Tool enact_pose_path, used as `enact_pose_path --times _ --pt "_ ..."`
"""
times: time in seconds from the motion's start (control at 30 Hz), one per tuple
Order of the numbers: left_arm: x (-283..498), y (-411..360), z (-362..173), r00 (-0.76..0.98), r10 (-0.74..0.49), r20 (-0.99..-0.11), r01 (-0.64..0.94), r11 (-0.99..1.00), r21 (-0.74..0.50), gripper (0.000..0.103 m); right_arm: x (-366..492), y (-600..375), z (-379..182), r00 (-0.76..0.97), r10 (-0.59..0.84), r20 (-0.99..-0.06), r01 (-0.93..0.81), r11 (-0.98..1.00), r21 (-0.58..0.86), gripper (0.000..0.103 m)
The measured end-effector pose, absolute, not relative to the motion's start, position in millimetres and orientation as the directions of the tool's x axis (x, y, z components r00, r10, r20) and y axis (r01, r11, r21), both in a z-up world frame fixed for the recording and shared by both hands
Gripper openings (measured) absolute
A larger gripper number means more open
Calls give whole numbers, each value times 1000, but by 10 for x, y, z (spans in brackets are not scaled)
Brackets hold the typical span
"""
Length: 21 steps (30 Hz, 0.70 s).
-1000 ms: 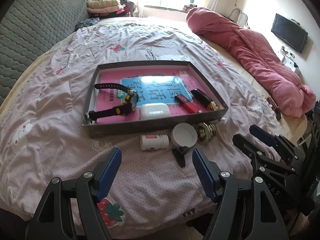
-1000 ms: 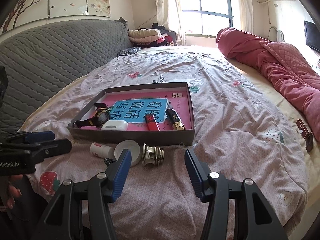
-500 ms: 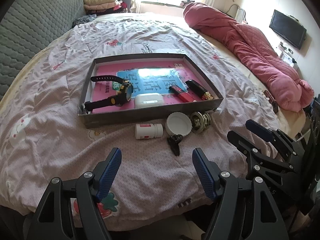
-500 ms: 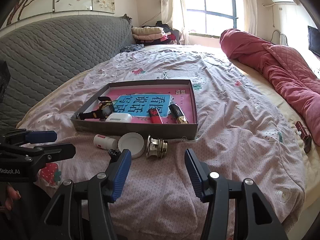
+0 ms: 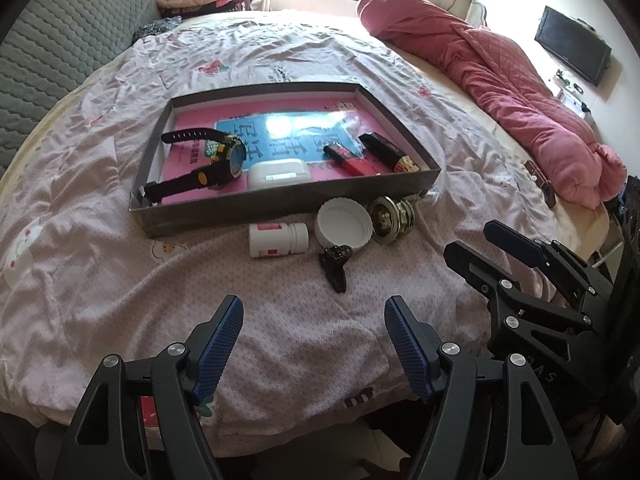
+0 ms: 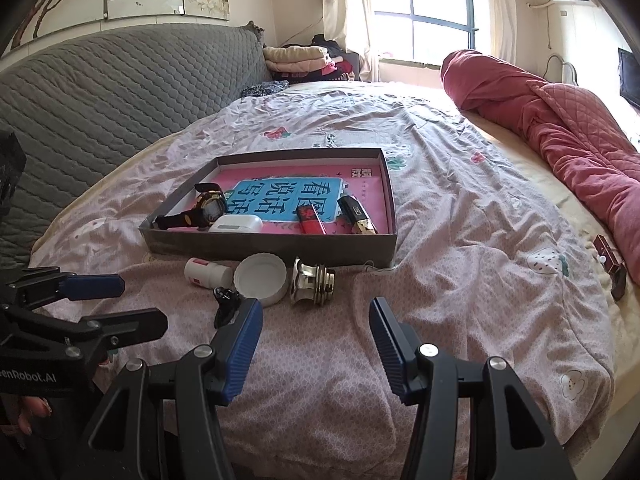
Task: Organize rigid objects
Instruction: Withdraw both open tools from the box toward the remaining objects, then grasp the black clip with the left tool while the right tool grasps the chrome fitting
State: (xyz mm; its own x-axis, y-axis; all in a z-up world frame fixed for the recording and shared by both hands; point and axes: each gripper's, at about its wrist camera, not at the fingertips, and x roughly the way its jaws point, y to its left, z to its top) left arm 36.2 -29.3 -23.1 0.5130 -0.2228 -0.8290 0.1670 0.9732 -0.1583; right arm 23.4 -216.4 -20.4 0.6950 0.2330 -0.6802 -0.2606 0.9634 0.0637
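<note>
- Since the earlier frame, both views sit slightly lower in frame; nothing on the bed has shifted.
- Left tool [image 5: 314, 326] and right tool [image 6: 316, 330]: fingers apart, empty, hovering at bottom centre.
- Pill bottle [image 5: 278, 240], white lid [image 5: 343, 224], metal knob [image 5: 390, 216] and black clip [image 5: 336, 266] lie mid-frame, just before the tray [image 5: 280, 212].
- Bottle looks light, stiff, likely to roll: grip across its body.

Bare bedspread [image 5: 312, 320] is seen between the open left gripper [image 5: 314, 344] and the black clip [image 5: 335, 266]. Just behind the clip, the pill bottle [image 5: 278, 239], white lid [image 5: 343, 226] and metal knob [image 5: 390, 216] are crowded against the tray's near wall [image 5: 280, 208]. Free sheet is found to the right of the tray.
</note>
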Motion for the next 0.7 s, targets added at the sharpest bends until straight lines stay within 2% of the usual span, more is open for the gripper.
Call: enact_pose_path --times 0.7 --pt "656 -409 -604 458 -220 -861 127 975 -181 75 378 -2247 -325 673 243 -699 -249 964 95 55"
